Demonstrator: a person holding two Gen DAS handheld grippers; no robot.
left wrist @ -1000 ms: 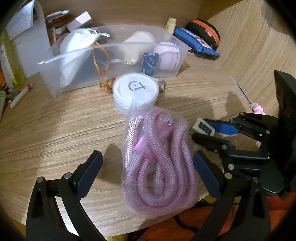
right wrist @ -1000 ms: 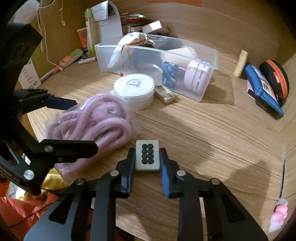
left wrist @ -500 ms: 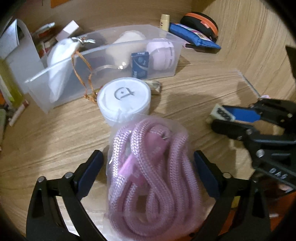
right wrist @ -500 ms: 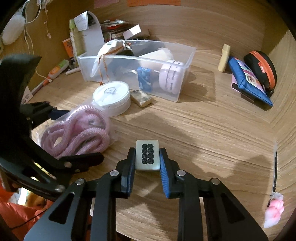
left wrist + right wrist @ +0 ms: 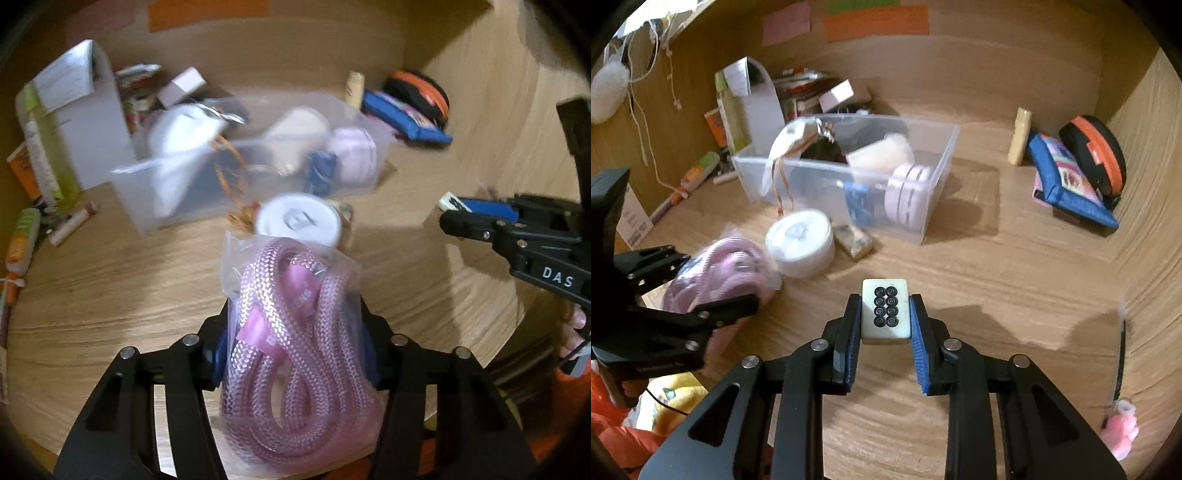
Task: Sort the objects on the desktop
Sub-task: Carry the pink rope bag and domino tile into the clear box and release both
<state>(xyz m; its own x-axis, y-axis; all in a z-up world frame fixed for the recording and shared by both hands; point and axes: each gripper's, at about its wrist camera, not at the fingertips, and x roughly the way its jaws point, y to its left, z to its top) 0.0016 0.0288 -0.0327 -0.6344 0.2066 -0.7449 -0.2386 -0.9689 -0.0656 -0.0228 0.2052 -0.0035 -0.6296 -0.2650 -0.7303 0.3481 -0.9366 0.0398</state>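
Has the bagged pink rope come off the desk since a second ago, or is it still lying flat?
Yes. The bagged pink rope now stands raised between the closing left gripper, its top overlapping the white round tin instead of lying below it.

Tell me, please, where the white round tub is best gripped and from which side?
Probably across its curved side wall, coming from above. The tub sits flat with its lid up, low and round, so jaws can straddle it. The block beside it and the bin behind crowd a level approach.
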